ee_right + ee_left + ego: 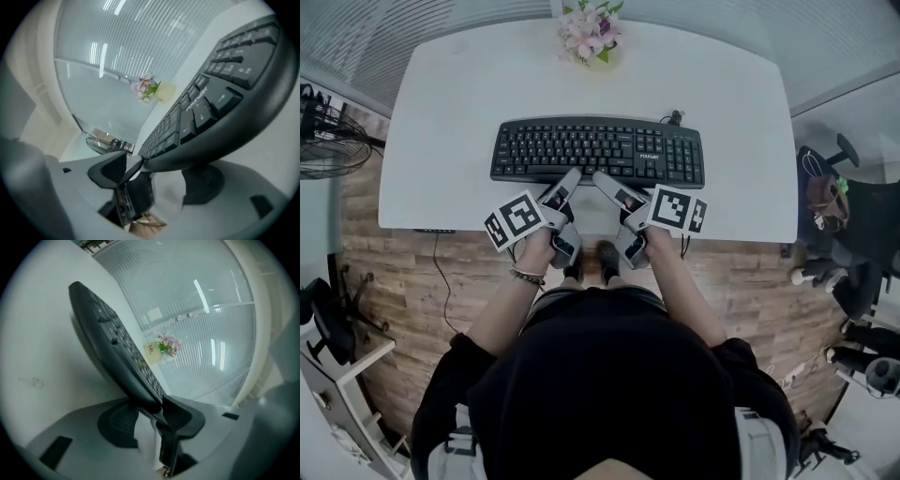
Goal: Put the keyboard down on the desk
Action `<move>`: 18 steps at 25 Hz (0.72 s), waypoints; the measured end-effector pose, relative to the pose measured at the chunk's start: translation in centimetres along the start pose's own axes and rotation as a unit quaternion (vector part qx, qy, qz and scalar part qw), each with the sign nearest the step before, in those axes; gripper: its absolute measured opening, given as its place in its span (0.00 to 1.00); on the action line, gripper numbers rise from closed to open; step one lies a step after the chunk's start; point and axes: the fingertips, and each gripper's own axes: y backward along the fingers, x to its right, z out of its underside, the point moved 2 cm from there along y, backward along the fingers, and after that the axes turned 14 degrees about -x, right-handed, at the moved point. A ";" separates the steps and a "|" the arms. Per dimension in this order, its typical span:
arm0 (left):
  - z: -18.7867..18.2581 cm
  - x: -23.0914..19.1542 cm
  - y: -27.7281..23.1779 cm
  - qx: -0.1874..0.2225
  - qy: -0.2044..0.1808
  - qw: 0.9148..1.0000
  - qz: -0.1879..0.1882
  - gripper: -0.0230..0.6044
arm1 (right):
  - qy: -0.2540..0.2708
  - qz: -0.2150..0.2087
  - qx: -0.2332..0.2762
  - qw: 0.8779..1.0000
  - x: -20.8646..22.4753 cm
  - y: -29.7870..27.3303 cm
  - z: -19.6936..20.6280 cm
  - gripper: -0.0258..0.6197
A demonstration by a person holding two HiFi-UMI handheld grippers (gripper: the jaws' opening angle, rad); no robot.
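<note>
We're holding the left gripper (571, 178) and right gripper (602, 179) wide around the near edge of the keyboard (598, 151), which is lying on the desk (459, 94).

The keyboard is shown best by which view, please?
The head view: the whole keyboard lies flat on the desk. The left gripper view shows it only obliquely, foreshortened; the right gripper view, just some keys close up.
</note>
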 end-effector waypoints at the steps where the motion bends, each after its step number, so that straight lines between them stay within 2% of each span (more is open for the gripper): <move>1: 0.0 0.2 -0.1 -0.013 -0.019 1.000 -0.001 0.29 | 0.022 0.004 -0.014 1.000 -0.1 0.0 0.1 0.59; 4: 0.0 0.6 -0.1 -0.046 -0.059 0.997 0.001 0.31 | 0.073 0.014 -0.047 0.996 0.0 0.1 0.5 0.54; 7: 0.4 1.1 0.0 -0.082 -0.106 0.991 0.012 0.32 | 0.129 0.049 -0.067 0.988 0.7 0.4 0.6 0.49; 9: 0.7 1.6 0.2 -0.111 -0.158 0.981 0.016 0.33 | 0.173 0.077 -0.082 0.979 0.8 0.6 0.5 0.47; 12: 1.1 1.7 0.3 -0.142 -0.232 0.962 0.000 0.33 | 0.214 0.114 -0.093 0.966 1.2 0.8 0.5 0.36; 14: 1.0 1.5 0.3 -0.149 -0.259 0.954 -0.016 0.34 | 0.227 0.137 -0.094 0.960 1.6 1.1 0.5 0.27; 16: 1.0 1.4 0.5 -0.158 -0.273 0.948 -0.036 0.34 | 0.240 0.156 -0.104 0.953 1.8 1.4 0.6 0.12; 17: 1.1 1.2 0.6 -0.165 -0.282 0.944 -0.052 0.32 | 0.245 0.156 -0.115 0.950 1.7 1.5 0.8 0.05; 18: 1.3 0.9 0.6 -0.174 -0.292 0.938 -0.072 0.25 | 0.249 0.148 -0.127 0.949 1.4 1.6 1.1 0.05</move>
